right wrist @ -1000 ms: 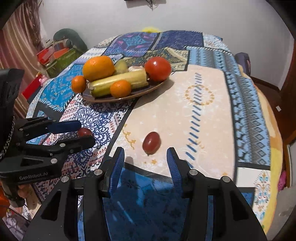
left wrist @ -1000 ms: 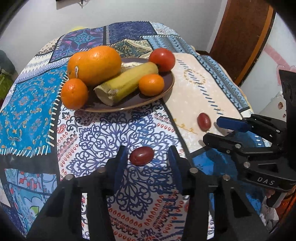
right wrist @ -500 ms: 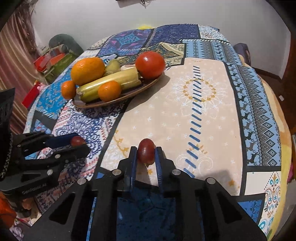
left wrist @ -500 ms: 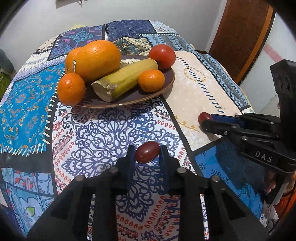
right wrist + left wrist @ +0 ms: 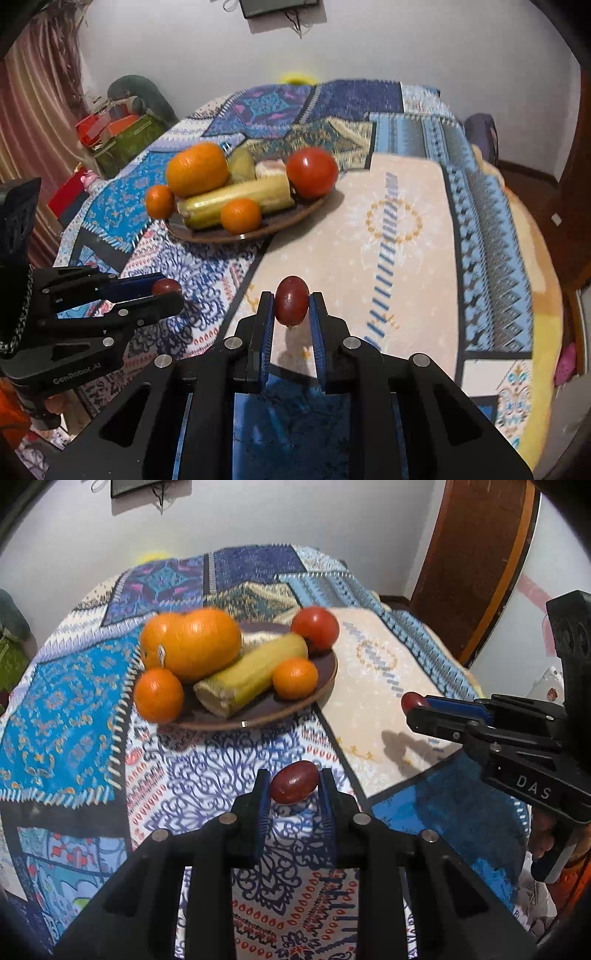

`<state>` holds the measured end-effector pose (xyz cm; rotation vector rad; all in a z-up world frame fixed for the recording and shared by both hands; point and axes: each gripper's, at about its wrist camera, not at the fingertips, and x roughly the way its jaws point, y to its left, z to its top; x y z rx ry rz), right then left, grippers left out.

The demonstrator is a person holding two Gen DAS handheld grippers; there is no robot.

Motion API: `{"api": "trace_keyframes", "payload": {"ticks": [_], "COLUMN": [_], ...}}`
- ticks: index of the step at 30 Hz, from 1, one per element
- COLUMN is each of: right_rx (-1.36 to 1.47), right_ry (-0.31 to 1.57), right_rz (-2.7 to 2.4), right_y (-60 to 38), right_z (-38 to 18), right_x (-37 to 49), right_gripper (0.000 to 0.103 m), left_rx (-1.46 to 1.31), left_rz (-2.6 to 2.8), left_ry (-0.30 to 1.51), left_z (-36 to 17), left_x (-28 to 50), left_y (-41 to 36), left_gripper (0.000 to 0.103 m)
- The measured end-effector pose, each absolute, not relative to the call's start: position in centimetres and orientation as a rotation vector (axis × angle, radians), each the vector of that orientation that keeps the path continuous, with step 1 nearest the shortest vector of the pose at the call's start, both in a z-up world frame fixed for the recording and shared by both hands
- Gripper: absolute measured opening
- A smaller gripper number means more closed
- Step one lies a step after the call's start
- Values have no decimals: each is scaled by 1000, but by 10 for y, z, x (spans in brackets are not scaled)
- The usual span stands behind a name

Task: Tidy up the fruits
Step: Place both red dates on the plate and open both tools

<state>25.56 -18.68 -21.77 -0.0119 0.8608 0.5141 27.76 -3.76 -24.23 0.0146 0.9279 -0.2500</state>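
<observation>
My left gripper is shut on a small dark red oval fruit and holds it above the patterned cloth. My right gripper is shut on a second dark red oval fruit, also lifted off the cloth. Each gripper shows in the other's view: the right one at the right with its fruit at the tips, the left one at the left with its fruit. A brown plate farther back holds a big orange, a banana piece, a tomato and small oranges.
The plate sits mid-table on a patchwork cloth. A small orange rests at the plate's left rim. A wooden door stands at the right; boxes and clutter lie beyond the table's left edge.
Both grippers closed on the red fruits that lay on the cloth and have lifted them off it, moving up and slightly toward the plate.
</observation>
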Motion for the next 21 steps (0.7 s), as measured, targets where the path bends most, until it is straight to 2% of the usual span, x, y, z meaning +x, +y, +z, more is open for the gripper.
{"api": "trace_keyframes", "payload": {"ticks": [11,21], "right_rx": [19,19], "right_ry": [789,778], "right_rz": [545,567], "right_y": [-180,-160], "right_z": [-194,-196], "right_x": [271,304], "right_gripper": [17,18], "left_rx": [-3,6], "left_rz": [-229,-215], "left_ry": [849,850], "left_z": [-219,-228], "left_x": [296,321], "left_y": [-29,-27], "left_gripper": [26,26]}}
